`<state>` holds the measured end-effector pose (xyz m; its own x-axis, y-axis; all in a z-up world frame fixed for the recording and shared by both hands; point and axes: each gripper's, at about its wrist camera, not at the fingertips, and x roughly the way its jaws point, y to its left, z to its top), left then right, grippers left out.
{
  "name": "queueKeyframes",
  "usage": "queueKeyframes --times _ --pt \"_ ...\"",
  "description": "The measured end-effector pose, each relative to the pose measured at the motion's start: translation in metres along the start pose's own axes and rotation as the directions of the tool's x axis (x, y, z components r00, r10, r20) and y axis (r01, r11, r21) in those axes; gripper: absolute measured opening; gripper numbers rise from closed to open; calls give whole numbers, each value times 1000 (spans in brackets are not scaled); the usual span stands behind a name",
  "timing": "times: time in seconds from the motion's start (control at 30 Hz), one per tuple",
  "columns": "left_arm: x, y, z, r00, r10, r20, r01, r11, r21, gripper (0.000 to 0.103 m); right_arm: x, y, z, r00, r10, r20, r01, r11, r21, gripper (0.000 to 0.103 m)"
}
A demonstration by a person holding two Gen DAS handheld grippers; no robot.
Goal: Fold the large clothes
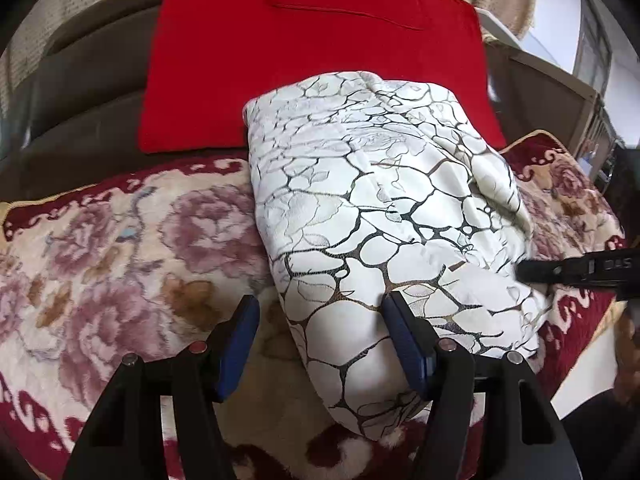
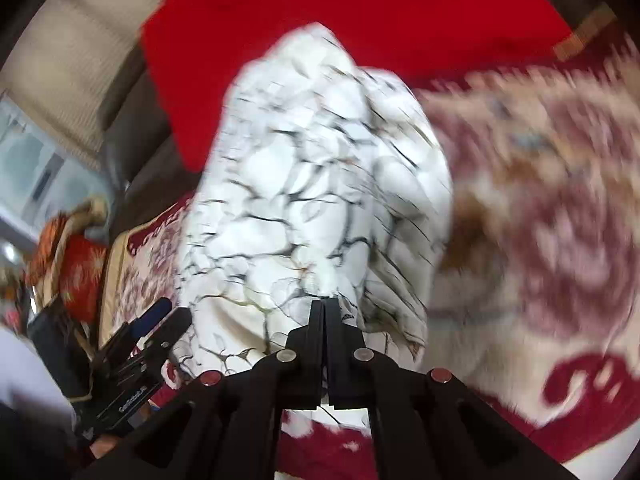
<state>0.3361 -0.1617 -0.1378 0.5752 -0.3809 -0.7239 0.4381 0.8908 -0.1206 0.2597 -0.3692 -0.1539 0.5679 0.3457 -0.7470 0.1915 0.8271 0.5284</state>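
The left gripper (image 1: 320,344) stands with its jaws well apart, the blue pads (image 1: 240,344) on either side of the near, rounded end of the folded garment (image 1: 372,208); the right-hand pad lies against the cloth, the left-hand one is clear of it, over the blanket, so nothing is clamped. The right gripper (image 2: 325,308) has its jaws pressed together, tips at the near fold of the same garment; whether a pinch of cloth sits between them I cannot tell, since the tips meet right at the fabric and the view is blurred by movement.

The garment is white, printed with black and brownish veins like cracked stone, with faint roses in the weave. It lies as a thick folded bundle on a plush blanket (image 1: 120,248) of cream with mauve flowers and a dark red scrolled border. Its far end overlaps a plain red cloth (image 1: 312,60) spread against the brown sofa back (image 1: 80,92).

In the left wrist view the other gripper comes in from the right edge, its black finger just beside the bundle, with pale raised letters on it (they look mirrored and only partly legible, something like "DAS"). In the right wrist view the left gripper (image 2: 160,320) shows at lower left, bearing small white print too blurred to read
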Motion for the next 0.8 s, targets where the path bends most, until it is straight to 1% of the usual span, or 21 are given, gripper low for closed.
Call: queueKeyframes --times 0.03,0.1,0.17,0.2,0.23,0.27,0.37,0.4,0.43,0.47,0.5,0.57,0.63,0.67,0.7,0.73,0.77,0.8 --pt "1 1 -1 1000 -9 2 9 1000 -10 66 3 -8 -1 1000 11 -9 -10 999 42 1" --pt "2 4 -2 1000 -17 7 17 1000 -10 66 6 -9 3 1000 6 -28 -4 998 62 1" --pt "-1 4 -3 999 -28 25 28 999 23 66 3 1 7 998 -33 -44 34 999 11 1" --pt "-2 3 -5 999 -28 36 27 999 45 66 0 7 10 998 -35 -53 34 999 -10 2" --pt "-3 3 -6 999 -27 42 25 998 54 66 -6 10 13 998 -17 -62 16 1000 -17 8" --pt "-3 5 -5 999 -32 40 30 999 42 66 -13 13 19 998 23 -67 -24 1000 -13 9" --pt "-5 7 -6 998 -59 32 59 998 22 66 -33 31 44 994 103 -27 -104 994 -34 8" --pt "-4 8 -5 998 -63 31 63 998 23 66 -36 40 58 988 151 -12 -151 988 -41 8" --pt "-4 8 -5 997 -66 32 65 997 30 66 -36 47 71 984 180 13 -179 983 -33 8" --pt "-4 8 -5 997 -67 33 66 997 32 65 -33 53 86 983 180 41 -179 984 -24 8" --pt "-5 8 -5 997 -72 34 71 997 33 65 -26 59 103 985 155 74 -154 988 -18 9" --pt "-4 9 -6 996 -82 35 80 996 32 65 -7 65 133 986 124 113 -126 992 14 9" --pt "-5 9 -6 995 -89 36 87 995 39 65 19 61 161 984 128 122 -137 988 69 9" --pt "-5 9 -6 995 -90 37 88 995 42 65 35 53 175 987 115 111 -128 985 115 9" --pt "-6 8 -7 995 -91 39 89 995 48 65 50 42 184 992 87 93 -101 982 156 9" --pt "-6 8 -7 995 -93 41 90 994 53 65 70 31 191 996 53 68 -66 977 204 6" --pt "-6 8 -7 994 -96 41 94 994 55 65 91 15 193 999 29 25 -34 969 244 6" --pt "-6 9 -7 994 -103 41 101 993 54 65 108 4 193 1000 14 -26 -7 963 270 2"
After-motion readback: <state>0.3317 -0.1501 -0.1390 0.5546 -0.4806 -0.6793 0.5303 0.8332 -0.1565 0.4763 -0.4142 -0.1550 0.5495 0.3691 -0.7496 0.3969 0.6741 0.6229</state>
